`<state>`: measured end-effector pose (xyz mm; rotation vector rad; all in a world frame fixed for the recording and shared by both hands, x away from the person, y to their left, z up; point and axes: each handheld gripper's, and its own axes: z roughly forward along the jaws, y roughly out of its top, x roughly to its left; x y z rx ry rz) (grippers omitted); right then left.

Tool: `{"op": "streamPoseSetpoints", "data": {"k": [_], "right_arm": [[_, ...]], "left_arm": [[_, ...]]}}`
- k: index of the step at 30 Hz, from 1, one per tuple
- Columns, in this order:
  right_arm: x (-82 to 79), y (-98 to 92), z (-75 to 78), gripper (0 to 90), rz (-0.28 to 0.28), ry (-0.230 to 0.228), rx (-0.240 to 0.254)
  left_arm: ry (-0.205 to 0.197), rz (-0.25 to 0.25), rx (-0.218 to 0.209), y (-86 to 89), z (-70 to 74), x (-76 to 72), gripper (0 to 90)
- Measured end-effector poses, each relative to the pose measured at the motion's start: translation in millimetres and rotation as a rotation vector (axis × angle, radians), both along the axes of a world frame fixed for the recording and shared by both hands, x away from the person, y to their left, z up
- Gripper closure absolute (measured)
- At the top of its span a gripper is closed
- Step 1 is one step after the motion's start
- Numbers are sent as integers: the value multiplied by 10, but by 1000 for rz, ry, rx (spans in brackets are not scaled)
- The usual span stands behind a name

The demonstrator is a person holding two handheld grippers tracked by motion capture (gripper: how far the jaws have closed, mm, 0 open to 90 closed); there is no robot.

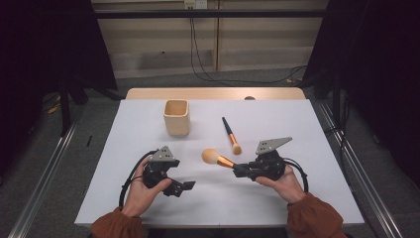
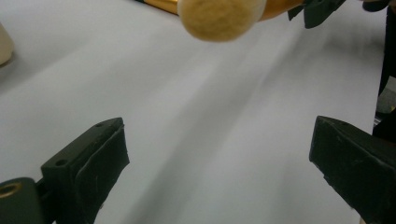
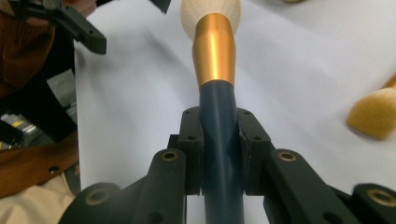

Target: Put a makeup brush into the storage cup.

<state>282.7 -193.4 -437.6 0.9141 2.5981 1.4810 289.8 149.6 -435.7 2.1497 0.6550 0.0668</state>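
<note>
The white table takes up most of the room in front of the person, with a pale wooden cup standing upright toward its far side, left of centre. Near the middle lies a second makeup brush, flat on the surface, dark handle pointing away and its tan bristles toward the person; it is touched by nothing.

The right gripper is held low over the table's near right part, pointing left. Its jaws are clamped on the dark blue handle of the large makeup brush (the one with the fat round head). In the right gripper view the handle runs straight up between the two pads, pinched on both sides, with the copper ferrule and cream bristle head sticking out well beyond the jaw tips. From above, that head hangs clear of the table, roughly between the two grippers and short of the cup.

The left gripper sits at the near left, angled toward the right. Its jaws stand wide apart with nothing between them; in the left gripper view only bare table lies in the gap, and the held brush's fluffy head floats farther off, well past the jaw tips, blurred.
</note>
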Motion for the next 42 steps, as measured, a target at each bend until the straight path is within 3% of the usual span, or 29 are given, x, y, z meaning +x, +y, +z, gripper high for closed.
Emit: {"op": "streamPoseSetpoints", "data": {"k": [10, 18, 24, 31, 36, 42], "right_arm": [[-41, -29, 39, 754, -43, -67, 125], [-69, -26, 52, 754, -39, -91, 187], [-91, -18, 80, 754, -31, -118, 231], [-111, -22, 112, 754, -19, -161, 295], [-115, -20, 135, 754, -10, -179, 315], [-115, -33, 170, 754, -11, -198, 338]], "left_arm": [[-20, 9, -31, 4, 5, -52, 42], [-36, 6, -56, -10, 16, -72, 42], [-50, 8, -106, -24, 33, -87, 42], [-82, 16, -210, -48, 71, -102, 42], [-99, 14, -297, -83, 88, -110, 45], [-113, 14, -361, -159, 100, -109, 44]]}}
